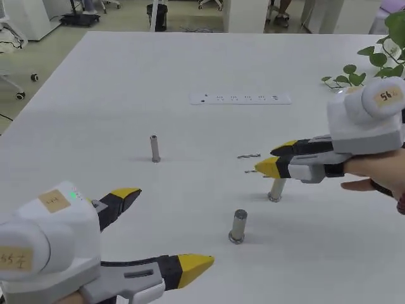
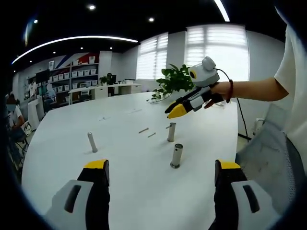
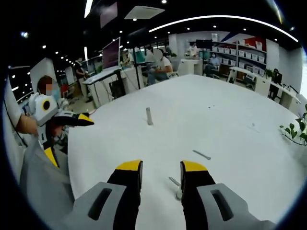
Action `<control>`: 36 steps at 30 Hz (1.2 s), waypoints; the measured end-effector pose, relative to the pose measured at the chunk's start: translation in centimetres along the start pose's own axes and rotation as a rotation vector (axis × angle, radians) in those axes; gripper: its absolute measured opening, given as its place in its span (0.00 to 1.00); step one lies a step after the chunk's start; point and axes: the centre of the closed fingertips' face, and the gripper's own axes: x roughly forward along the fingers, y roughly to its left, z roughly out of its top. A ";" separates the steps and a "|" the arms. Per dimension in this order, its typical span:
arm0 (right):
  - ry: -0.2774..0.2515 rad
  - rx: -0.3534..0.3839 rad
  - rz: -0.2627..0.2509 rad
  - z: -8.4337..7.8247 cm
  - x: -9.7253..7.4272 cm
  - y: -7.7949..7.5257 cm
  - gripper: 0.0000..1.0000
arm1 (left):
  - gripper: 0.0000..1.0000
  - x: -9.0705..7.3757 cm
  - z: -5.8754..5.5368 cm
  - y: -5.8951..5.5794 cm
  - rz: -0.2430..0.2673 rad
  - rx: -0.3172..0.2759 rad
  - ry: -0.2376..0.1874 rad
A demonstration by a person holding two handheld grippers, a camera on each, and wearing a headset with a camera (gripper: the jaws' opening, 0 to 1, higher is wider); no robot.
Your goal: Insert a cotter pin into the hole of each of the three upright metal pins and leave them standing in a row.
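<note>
Hovering by a cotter pin [image 1: 251, 170], right of head view.
Your right gripper [image 1: 266, 159] jaws narrowly apart, left gripper [image 1: 171, 225] wide, both empty; risk: you topple the metal pin [image 1: 276, 189] underneath.

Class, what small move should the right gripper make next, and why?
Probably lower the right gripper and close it on the nearer cotter pin. Its jaws stand open and empty, that pin lies loose on the table just ahead between them, and the second cotter pin lies farther off.
</note>
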 end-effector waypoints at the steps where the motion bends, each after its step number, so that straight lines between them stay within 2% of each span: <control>1: 0.005 -0.004 -0.002 0.0 0.2 -0.3 0.32 | 0.90 0.0 0.0 0.0 -0.002 0.001 -0.003; 7: 0.044 -0.035 -0.027 -0.3 1.3 -2.9 0.28 | 0.87 0.2 -0.1 0.1 -0.004 0.015 0.004; 14: 0.100 -0.079 -0.045 -0.8 2.7 -5.5 0.26 | 0.87 0.2 -0.2 0.4 0.005 0.002 -0.002; 20: 0.132 -0.088 -0.024 -1.1 4.3 -6.6 0.24 | 0.85 0.3 -0.4 0.6 0.005 -0.001 -0.002; 22: 0.150 -0.135 -0.029 -1.4 4.8 -7.1 0.23 | 0.85 0.3 -0.4 0.7 0.007 0.000 0.000; 25: 0.166 -0.117 -0.011 -1.8 5.7 -7.4 0.22 | 0.85 0.4 -0.6 0.7 0.007 0.000 0.006; 29: 0.199 -0.151 -0.004 -2.6 6.7 -8.1 0.21 | 0.84 0.5 -0.7 0.7 0.008 0.006 0.008; 31: 0.201 -0.123 0.004 -2.9 7.1 -8.4 0.20 | 0.83 0.5 -0.7 0.7 0.008 0.011 0.008; 36: 0.217 -0.143 0.003 -3.4 7.7 -9.3 0.19 | 0.82 0.6 -0.9 0.8 0.010 0.019 0.009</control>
